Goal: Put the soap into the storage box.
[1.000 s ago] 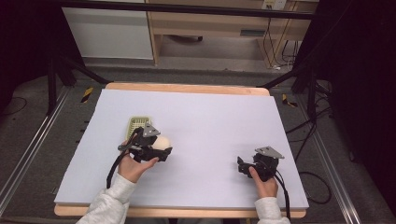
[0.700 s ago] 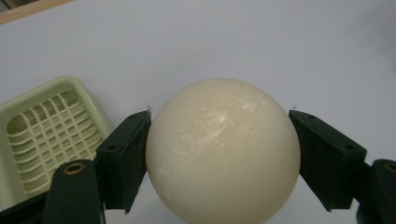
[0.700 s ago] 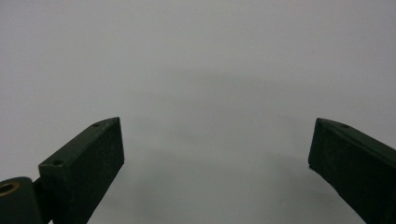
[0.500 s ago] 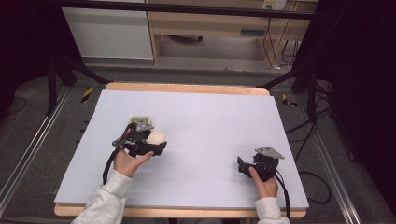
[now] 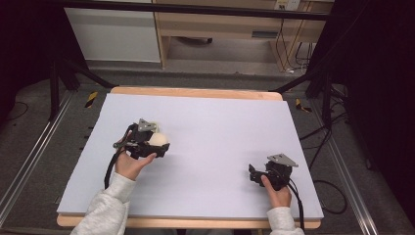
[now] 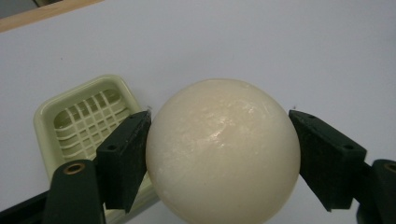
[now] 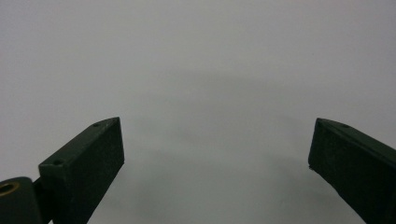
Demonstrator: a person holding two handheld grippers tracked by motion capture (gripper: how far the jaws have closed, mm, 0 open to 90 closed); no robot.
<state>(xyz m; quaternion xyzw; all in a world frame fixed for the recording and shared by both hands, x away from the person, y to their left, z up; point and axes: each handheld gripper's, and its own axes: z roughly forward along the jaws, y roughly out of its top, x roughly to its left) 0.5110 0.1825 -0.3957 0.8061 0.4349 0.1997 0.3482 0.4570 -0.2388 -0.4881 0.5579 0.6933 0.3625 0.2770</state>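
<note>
On the left side of the mat: our left gripper (image 5: 155,144) has moved up-table over the last second, its jaws clamped on the cream ball (image 6: 222,151).
Tray: the pale green slotted tray (image 6: 88,123) now sits just behind the ball, so we judge a drop-in is near.
Right gripper (image 5: 254,175): unmoved, jaws wide apart, nothing held.
Surface: we see a pale mat (image 5: 220,122) on a wooden table.
Room: dark, with cabinets behind.

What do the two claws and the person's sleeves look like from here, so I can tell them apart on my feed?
Both are black two-jaw tools. The left claw and right claw each carry a grey three-cornered plate on top and trail a black cable toward the table's near edge. Their jaws are flat, matte black blocks with small screw holes. The person wears light grey sleeves.
</note>
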